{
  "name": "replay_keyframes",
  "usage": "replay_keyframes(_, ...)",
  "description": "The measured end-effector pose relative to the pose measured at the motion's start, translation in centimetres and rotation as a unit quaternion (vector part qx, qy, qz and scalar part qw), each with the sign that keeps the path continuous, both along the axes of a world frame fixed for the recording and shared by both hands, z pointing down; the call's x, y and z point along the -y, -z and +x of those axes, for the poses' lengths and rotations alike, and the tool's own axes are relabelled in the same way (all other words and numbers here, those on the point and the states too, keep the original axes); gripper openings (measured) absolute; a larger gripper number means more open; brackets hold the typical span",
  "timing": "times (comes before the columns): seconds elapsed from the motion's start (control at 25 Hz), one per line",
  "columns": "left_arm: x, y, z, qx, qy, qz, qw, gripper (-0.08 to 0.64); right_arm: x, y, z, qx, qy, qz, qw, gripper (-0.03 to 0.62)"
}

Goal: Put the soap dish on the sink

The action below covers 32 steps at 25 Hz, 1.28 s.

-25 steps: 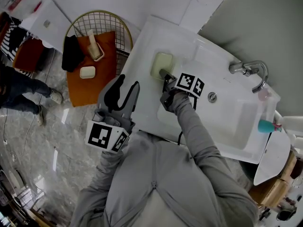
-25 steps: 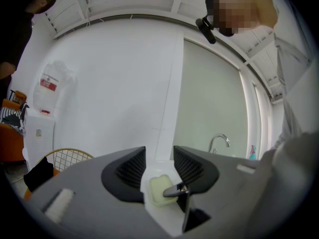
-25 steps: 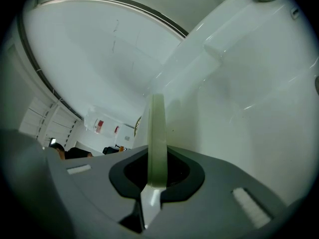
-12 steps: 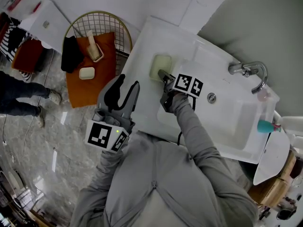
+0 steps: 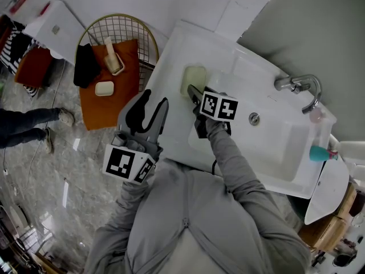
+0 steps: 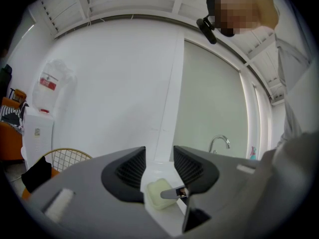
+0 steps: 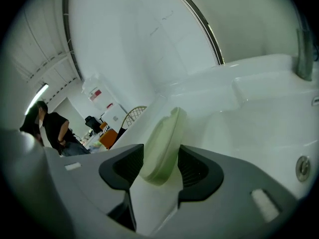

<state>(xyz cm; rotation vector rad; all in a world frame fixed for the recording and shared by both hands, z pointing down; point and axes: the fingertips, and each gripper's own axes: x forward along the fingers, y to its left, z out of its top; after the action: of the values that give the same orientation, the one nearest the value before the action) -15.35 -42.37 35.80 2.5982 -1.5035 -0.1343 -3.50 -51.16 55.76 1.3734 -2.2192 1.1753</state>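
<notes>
Since a second ago the right gripper (image 5: 193, 90) has rolled over the sink's corner, its marker cube (image 5: 219, 106) now sits a little nearer to the person, and the legs (image 5: 28, 127) of a bystander have stepped further to the left edge. The soap dish (image 5: 194, 80), pale green, has stayed at the same place: it lies on the flat rim at the far left corner of the white sink (image 5: 171, 61), beside the basin. The right gripper's jaws are opening. In the right gripper view the soap dish (image 7: 162, 146) stands between them, and the pads no longer press on it.

The basin holds a round drain (image 5: 254, 118), and a chrome faucet (image 5: 299, 87) rises at its far side. Left of the sink stands a wire basket (image 5: 122, 27) with an orange cloth (image 5: 111, 104) and a bar of soap (image 5: 105, 88). The floor (image 5: 34, 176) is glossy grey marble and the wall (image 6: 114, 73) is white.

A red label (image 6: 48, 82) on a white unit is too small to read; the cubes carry only black-and-white squares.

A grey sleeve (image 5: 228, 158) stretches forward to the sink and the right gripper tilts downward. The left gripper (image 5: 154, 101) is held level near the sink's front edge, jaws apart with nothing in them.
</notes>
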Motion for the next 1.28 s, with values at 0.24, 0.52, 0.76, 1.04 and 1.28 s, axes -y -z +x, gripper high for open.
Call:
replay_keyframes(0.24, 0.1, 0.2, 0.2, 0.001, 0.001, 0.002, 1.0, 0.184, -0.2, 0.2, 0.6, -0.079, 0.03, 0.032, 0.996, 0.215)
replay_keyframes(0.52, 0.1, 0.3, 0.6, 0.001, -0.003, 0.004, 1.0, 0.184, -0.5, 1.4, 1.2, -0.115, 0.042, 0.061, 0.991, 0.216)
replay_keyframes(0.76, 0.2, 0.6, 1.3, 0.003, -0.008, 0.007, 0.9999, 0.184, -0.6, 3.4, 1.9, -0.1, 0.035, 0.087, 0.991, 0.216)
replay_keyframes(1.04, 0.3, 0.6, 1.5, 0.008, -0.006, 0.005, 0.9999, 0.184, -1.6, 7.2, 3.1, -0.092, 0.03, 0.137, 0.986, 0.216)
replay_keyframes(1.28, 0.4, 0.8, 1.3, 0.012, 0.001, 0.006, 0.9999, 0.184, -2.4, 11.5, 5.2, -0.095, 0.008, 0.201, 0.975, 0.215)
